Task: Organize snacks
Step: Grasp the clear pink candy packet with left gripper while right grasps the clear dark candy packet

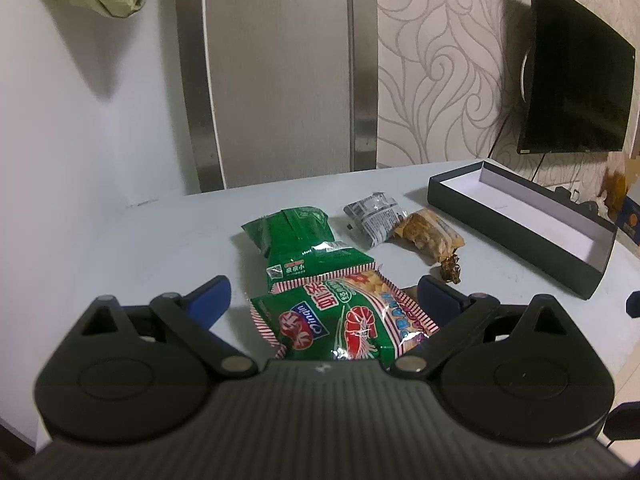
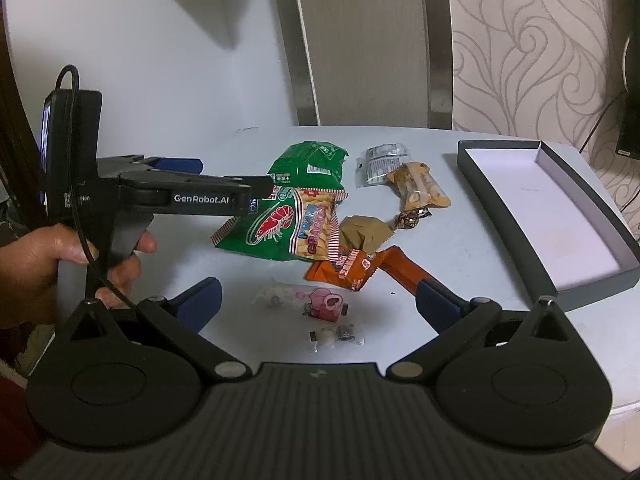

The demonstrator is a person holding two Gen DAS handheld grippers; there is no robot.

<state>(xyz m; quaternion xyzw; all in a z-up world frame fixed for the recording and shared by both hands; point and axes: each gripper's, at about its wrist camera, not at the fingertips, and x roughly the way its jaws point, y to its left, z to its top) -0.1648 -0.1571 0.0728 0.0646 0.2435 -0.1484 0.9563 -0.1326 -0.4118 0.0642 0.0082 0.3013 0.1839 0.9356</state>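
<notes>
Snack packets lie scattered on a white table (image 2: 460, 248). My left gripper (image 1: 324, 298) is open, low over a green prawn cracker bag (image 1: 344, 320) that lies between its blue pads. The right wrist view shows that gripper (image 2: 260, 188) from the side, held by a hand (image 2: 60, 248) over the bag's (image 2: 288, 224) left end. My right gripper (image 2: 318, 304) is open above a clear packet with a pink print (image 2: 316, 304). An orange packet (image 2: 352, 268) lies just beyond it. An open dark box (image 2: 592, 292) with a white inside sits at the right.
Behind the prawn bag lie a green bag (image 1: 304, 240), a silver packet (image 1: 372, 216), a tan snack packet (image 1: 428, 232) and a small wrapped candy (image 1: 450, 270). The box (image 1: 500, 230) stands at the table's right. A chair back and wall close the far side.
</notes>
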